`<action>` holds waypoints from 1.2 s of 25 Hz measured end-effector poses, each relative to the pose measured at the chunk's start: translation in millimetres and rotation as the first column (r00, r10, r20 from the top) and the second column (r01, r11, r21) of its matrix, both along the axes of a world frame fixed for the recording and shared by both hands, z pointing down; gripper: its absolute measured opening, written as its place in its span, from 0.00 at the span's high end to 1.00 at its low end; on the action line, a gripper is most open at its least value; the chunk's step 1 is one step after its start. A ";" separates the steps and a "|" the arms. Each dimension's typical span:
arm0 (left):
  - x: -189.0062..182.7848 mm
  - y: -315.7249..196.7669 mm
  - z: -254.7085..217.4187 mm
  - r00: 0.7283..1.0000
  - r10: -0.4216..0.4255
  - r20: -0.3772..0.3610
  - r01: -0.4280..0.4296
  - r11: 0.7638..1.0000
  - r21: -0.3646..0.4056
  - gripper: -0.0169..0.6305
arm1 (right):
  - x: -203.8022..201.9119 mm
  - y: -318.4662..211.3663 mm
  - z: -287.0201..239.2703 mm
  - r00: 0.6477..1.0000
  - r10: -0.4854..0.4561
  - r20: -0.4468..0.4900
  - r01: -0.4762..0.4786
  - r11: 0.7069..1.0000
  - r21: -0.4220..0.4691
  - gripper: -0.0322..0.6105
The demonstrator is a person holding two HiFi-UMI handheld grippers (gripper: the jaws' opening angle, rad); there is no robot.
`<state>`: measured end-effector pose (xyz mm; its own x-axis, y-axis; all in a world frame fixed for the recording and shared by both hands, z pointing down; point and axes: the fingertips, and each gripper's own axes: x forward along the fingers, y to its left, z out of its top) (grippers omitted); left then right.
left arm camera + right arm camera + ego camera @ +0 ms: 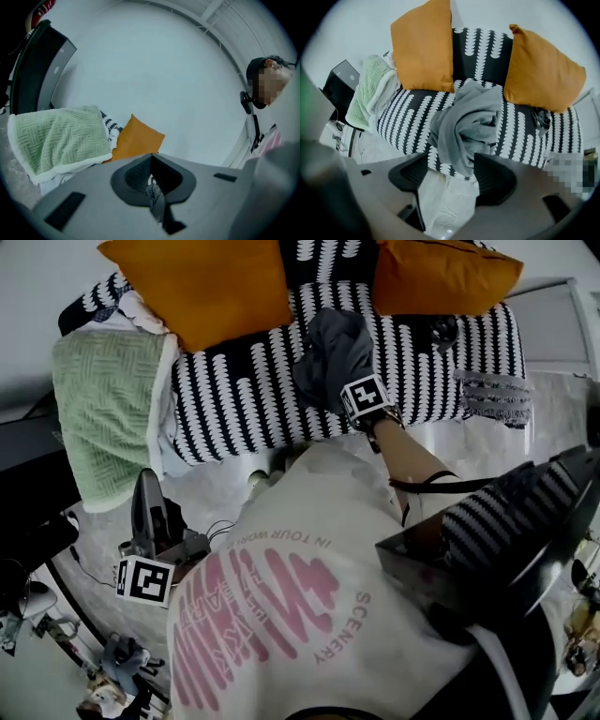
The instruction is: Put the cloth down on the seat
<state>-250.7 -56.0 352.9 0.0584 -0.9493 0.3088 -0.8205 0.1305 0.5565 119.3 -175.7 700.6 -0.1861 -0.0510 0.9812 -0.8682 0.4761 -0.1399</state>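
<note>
On the black-and-white patterned seat (407,118), near its front edge, the cloth (465,123) lay in a loose heap. It was grey and soft-looking, bunched into deep folds with one rounded roll at its middle. A lower flap drooped toward the seat's near edge. It sat between the two orange cushions (424,44) that leaned on the backrest, one to its far left and one to its far right.

The right tool (452,163) pointed steeply down just above the cloth, its jaws spread wide. The cloth's lowest fold showed in the gap between them, but neither pad pressed on it.

The left tool (153,190) was held low at the left, well apart from the cloth, with its jaws brought together and nothing clearly held.

A pale green blanket (370,96) was draped over the sofa's left arm. A small dark bundle (541,118) lay on the seat to the right of the cloth.
</note>
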 end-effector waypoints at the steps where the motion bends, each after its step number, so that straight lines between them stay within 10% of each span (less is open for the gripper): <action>1: -3.5 0.9 -1.4 1.000 0.020 -0.006 -0.020 1.000 0.011 0.96 | -2.7 6.8 -5.6 0.999 0.033 0.015 -0.033 0.999 0.007 0.45; 12: -22.5 8.4 3.7 0.973 0.227 0.033 -0.227 0.974 0.010 0.96 | -20.8 36.3 -65.2 0.966 0.246 0.077 -0.257 0.942 0.217 0.46; 20: -22.7 7.7 -2.3 0.922 0.386 0.036 -0.387 0.920 0.061 0.96 | -28.0 42.7 -157.9 0.894 0.387 0.227 -0.448 0.783 0.431 0.55; 26: -6.9 9.5 -0.4 0.878 0.478 0.035 -0.479 0.875 0.070 0.96 | -77.8 55.0 -252.1 0.732 0.235 0.639 -0.589 0.691 0.420 0.86; 30: -0.7 5.6 -2.4 0.854 0.519 0.038 -0.521 0.850 0.084 0.96 | -106.9 67.1 -304.9 0.710 0.077 0.700 -0.564 0.659 0.499 0.88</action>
